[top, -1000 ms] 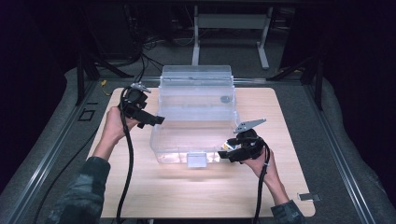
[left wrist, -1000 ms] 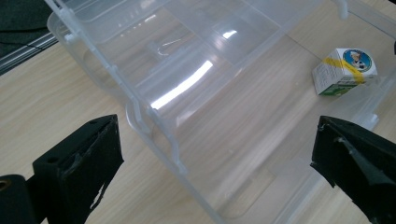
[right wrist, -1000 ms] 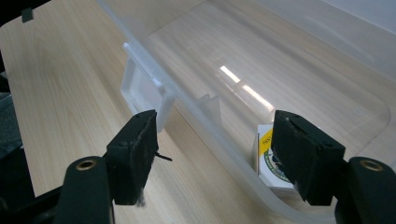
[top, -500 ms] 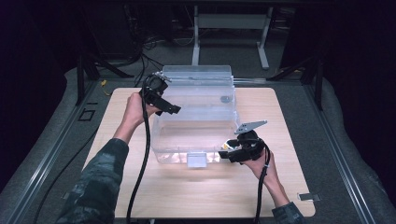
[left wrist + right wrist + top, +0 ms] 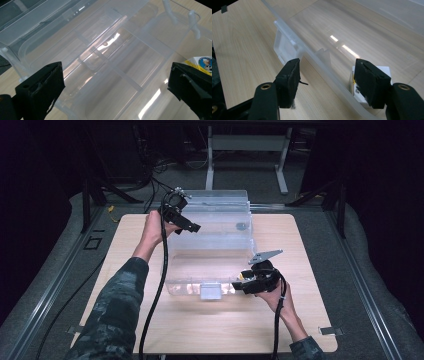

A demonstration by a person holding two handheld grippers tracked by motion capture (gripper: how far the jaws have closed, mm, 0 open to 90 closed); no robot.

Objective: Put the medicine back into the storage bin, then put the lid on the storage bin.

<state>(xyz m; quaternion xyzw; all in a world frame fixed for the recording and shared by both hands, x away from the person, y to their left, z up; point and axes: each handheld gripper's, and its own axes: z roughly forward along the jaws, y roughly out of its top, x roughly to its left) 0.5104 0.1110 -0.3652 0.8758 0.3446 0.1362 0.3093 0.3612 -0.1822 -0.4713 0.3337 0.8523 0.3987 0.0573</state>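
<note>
Figure: clear plastic storage box on the table, worked with two hand-held grippers, read from my side of the table outward.

Nearest me, the right hand-held gripper (image 5: pixel 239 284) sits at the box's front right corner; its jaws have just been closing and now stand part open, straddling the front rim (image 5: pixel 322 67) of the clear box (image 5: pixel 210 245), one jaw outside over the table (image 5: pixel 125 310) and the other inside the wall; the pads are not pressing on the plastic, so I hold nothing with it. A small white carton (image 5: pixel 372 82) lies on the box floor just behind the inner jaw; the front latch (image 5: pixel 210 290) lies just beside this gripper, toward the table's middle.

Farther off, the left hand-held gripper (image 5: pixel 192 227) hangs over the box's rear left part, jaws wide open and empty, looking down on the raised lid (image 5: pixel 50 27) and the ribbed interior.

Deciding relation, as I judge it: the box's long axis runs away from me, front to back; the front rim crosses the right gripper's gap, so that gripper is the nearer one and need only close to pinch the wall; the left has the hinged lid below and ahead.
</note>
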